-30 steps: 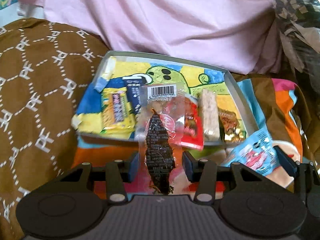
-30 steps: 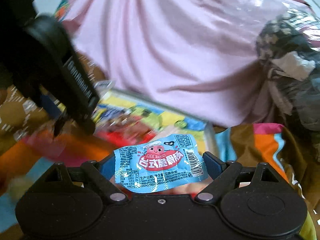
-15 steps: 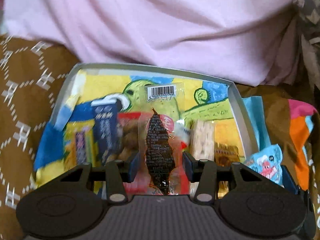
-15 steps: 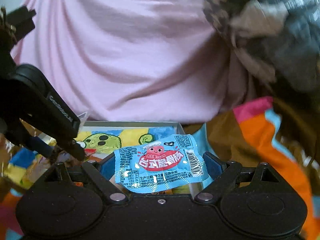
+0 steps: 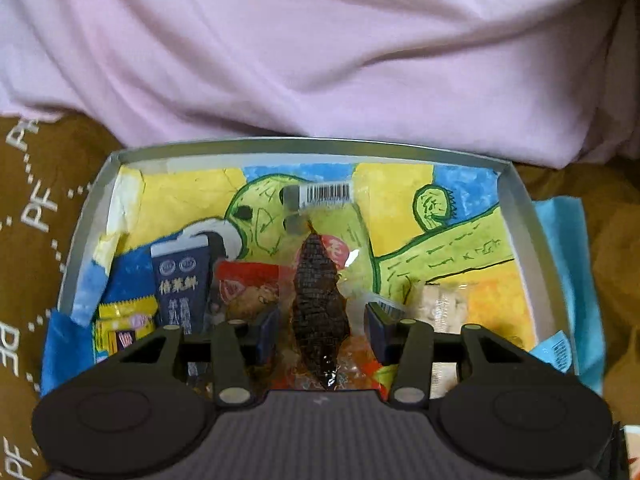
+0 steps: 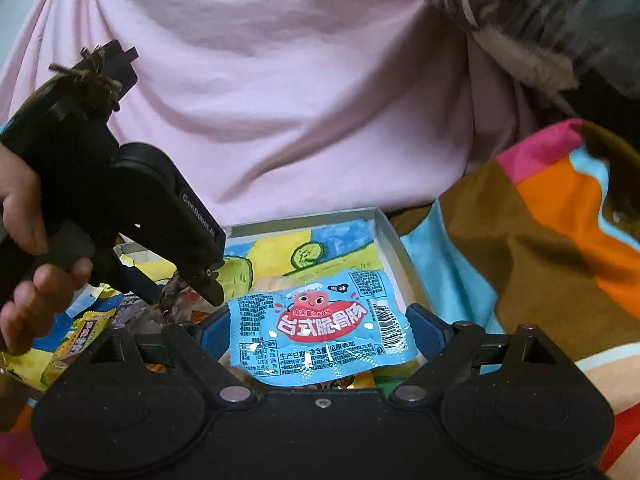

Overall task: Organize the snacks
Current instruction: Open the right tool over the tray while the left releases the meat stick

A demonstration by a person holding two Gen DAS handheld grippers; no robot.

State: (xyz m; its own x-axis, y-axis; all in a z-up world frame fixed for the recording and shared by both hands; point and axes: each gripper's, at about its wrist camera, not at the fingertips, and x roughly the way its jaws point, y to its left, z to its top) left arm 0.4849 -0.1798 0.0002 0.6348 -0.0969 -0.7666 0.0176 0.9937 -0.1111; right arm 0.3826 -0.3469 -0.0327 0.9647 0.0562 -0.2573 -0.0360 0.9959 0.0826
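A shallow grey-rimmed box [image 5: 312, 146], lined with a green cartoon drawing, lies on the bedding. My left gripper [image 5: 322, 326] hangs over its middle, shut on a clear packet holding a dark brown dried snack [image 5: 316, 292] with a barcode label at its far end. Under it in the box lie a navy packet [image 5: 182, 280], a yellow packet [image 5: 124, 320], a red packet [image 5: 248, 276] and a beige bar [image 5: 438, 308]. My right gripper [image 6: 320, 332] is shut on a light blue sausage packet [image 6: 320, 324], held flat above the right end of the box [image 6: 304, 220].
A pink cloth [image 5: 320, 60] is bunched up right behind the box. Brown patterned bedding [image 5: 40, 200] lies to the left and a colourful striped blanket [image 6: 540, 240] to the right. A person's hand [image 6: 24, 208] holds the left gripper. Dark patterned fabric [image 6: 520, 20] is at the upper right.
Both grippers have moved forward over the box with their packets still held. The box fills more of the left view. The right gripper has swung from beside the box to above its right end.
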